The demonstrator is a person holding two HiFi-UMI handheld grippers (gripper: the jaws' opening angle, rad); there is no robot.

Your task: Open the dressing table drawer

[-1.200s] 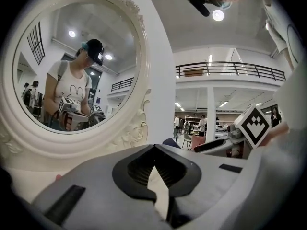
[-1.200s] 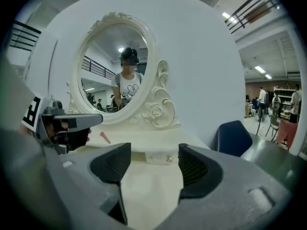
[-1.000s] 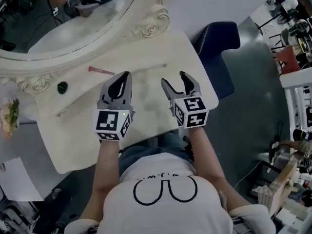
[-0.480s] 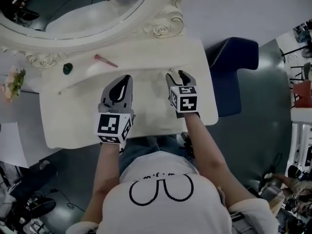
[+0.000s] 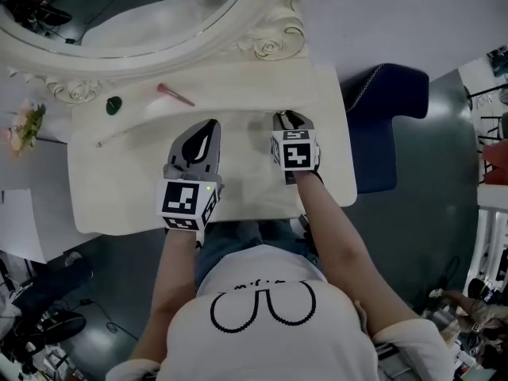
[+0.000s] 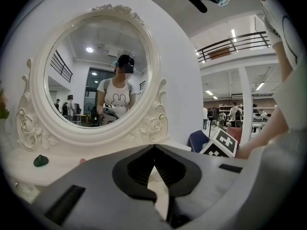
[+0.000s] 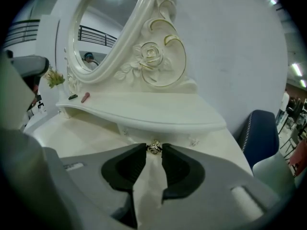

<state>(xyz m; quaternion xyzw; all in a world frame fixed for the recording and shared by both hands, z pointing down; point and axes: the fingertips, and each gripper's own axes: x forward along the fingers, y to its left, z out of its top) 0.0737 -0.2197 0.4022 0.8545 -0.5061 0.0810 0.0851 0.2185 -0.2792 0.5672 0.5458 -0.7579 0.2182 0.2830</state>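
The white dressing table (image 5: 119,189) has a raised shelf (image 7: 144,111) under its oval mirror (image 5: 119,22). A small drawer front (image 7: 139,131) sits beneath the shelf, with a little metal knob (image 7: 154,147). My right gripper (image 7: 154,149) points down at that knob; its jaws are closing, and the knob sits between the fingertips, touching both. In the head view the right gripper (image 5: 287,118) is at the shelf's edge, hiding the knob. My left gripper (image 5: 209,124) hovers over the tabletop to the left, shut and empty (image 6: 154,146).
A pink stick (image 5: 175,95) and a dark green piece (image 5: 113,105) lie on the shelf at the left. Flowers (image 5: 24,129) stand at the table's far left. A dark blue chair (image 5: 389,125) is close to the table's right end.
My right gripper has dropped and moved forward to the shelf's edge, and its jaws have narrowed from wide open to close round the knob. The left gripper has stayed about where it was.
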